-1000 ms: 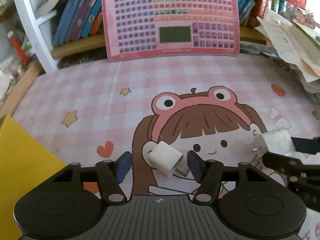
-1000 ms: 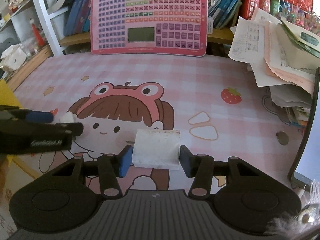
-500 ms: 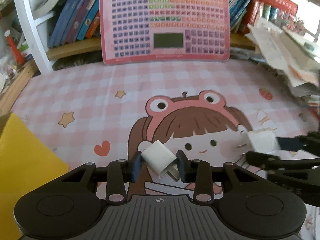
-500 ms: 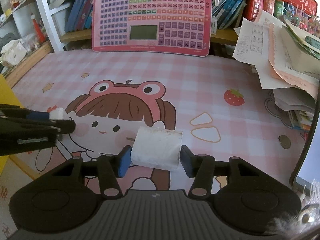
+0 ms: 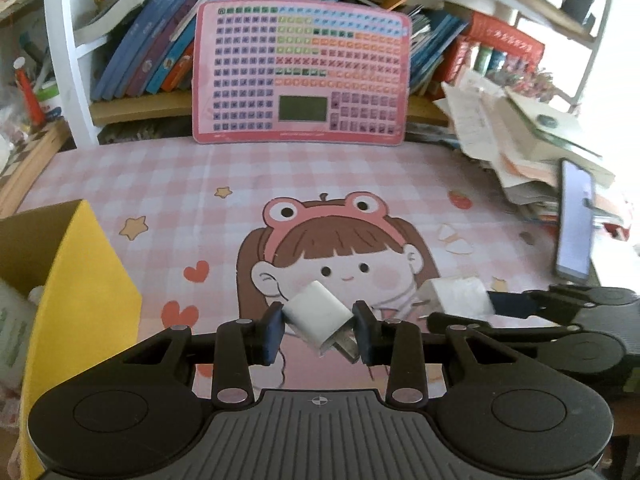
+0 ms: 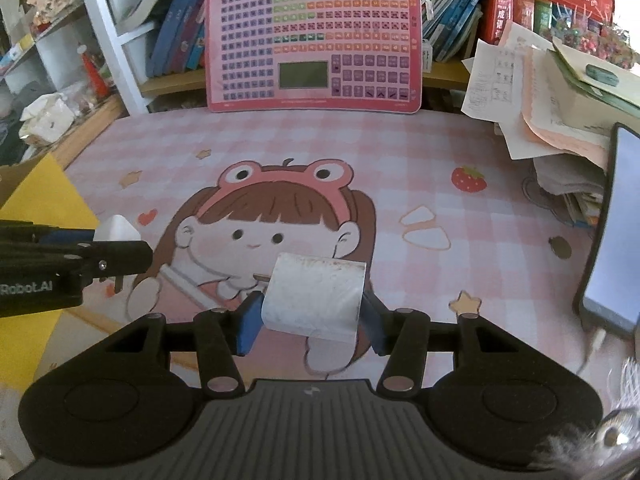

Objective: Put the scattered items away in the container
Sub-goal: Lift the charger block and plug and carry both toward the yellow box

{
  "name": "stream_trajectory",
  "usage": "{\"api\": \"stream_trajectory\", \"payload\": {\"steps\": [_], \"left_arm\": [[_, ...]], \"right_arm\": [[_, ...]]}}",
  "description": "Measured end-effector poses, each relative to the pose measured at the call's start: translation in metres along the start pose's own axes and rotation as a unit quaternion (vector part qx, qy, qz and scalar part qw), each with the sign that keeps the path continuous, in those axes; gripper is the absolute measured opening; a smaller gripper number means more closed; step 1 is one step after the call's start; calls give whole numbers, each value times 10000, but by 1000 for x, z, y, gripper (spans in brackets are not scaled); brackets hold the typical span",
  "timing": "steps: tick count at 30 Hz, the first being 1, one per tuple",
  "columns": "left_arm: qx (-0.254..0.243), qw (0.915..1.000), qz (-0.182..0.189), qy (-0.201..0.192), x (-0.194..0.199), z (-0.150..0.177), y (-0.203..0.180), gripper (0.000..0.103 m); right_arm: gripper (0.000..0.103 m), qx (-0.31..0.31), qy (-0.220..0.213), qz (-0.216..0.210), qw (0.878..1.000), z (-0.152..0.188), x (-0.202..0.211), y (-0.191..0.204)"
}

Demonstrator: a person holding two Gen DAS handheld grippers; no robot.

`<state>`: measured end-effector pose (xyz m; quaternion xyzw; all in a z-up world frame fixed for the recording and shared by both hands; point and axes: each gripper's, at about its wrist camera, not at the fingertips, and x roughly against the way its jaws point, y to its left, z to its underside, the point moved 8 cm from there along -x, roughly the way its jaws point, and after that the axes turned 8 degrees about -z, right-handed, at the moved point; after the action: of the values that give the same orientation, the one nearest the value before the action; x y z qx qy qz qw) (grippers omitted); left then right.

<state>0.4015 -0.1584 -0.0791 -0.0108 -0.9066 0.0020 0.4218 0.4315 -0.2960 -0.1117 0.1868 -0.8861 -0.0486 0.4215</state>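
Note:
My left gripper (image 5: 318, 330) is shut on a small white USB adapter (image 5: 316, 316), held tilted above the pink cartoon desk mat (image 5: 320, 184), metal plug end toward the camera. My right gripper (image 6: 308, 316) is shut on a larger white charger plug (image 6: 316, 296), its prongs pointing left. In the left wrist view the right gripper and its charger (image 5: 456, 296) hang at the right. The right wrist view shows the left gripper with the adapter (image 6: 116, 230) at the left. The yellow cardboard box (image 5: 80, 292) stands open at the left, a white bottle (image 5: 12, 336) inside.
A pink keyboard-like learning pad (image 5: 302, 72) leans against a bookshelf at the back. A heap of papers (image 6: 540, 112) sits at the right, with a phone (image 6: 612, 232) propped beside it. A wooden ledge with clutter runs along the left edge.
The left gripper closed on the small adapter and lifted it off the mat, pulling back toward the yellow box. The right gripper rose slightly, keeping hold of its charger.

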Motion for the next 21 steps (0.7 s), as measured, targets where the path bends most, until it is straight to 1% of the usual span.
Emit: {"api": "stream_trajectory", "payload": {"steps": [6,11,16,21], "left_arm": [[-15,9996,263,-56,26,18,4,35],[7,9984,556,-132,51,34,10,35],[-11,9955,909,-270,84,53,16,35],[-111,9920,1209,-351,111,72,25,35]], "right_arm": [[50,-34,19,16,10000,16,23,22],[50,-152,-115,193,9996,30,50,39],[49,-374,-140,232,9989,48,73,62],[50,-529,-31,208,9984,71,88,92]]}}
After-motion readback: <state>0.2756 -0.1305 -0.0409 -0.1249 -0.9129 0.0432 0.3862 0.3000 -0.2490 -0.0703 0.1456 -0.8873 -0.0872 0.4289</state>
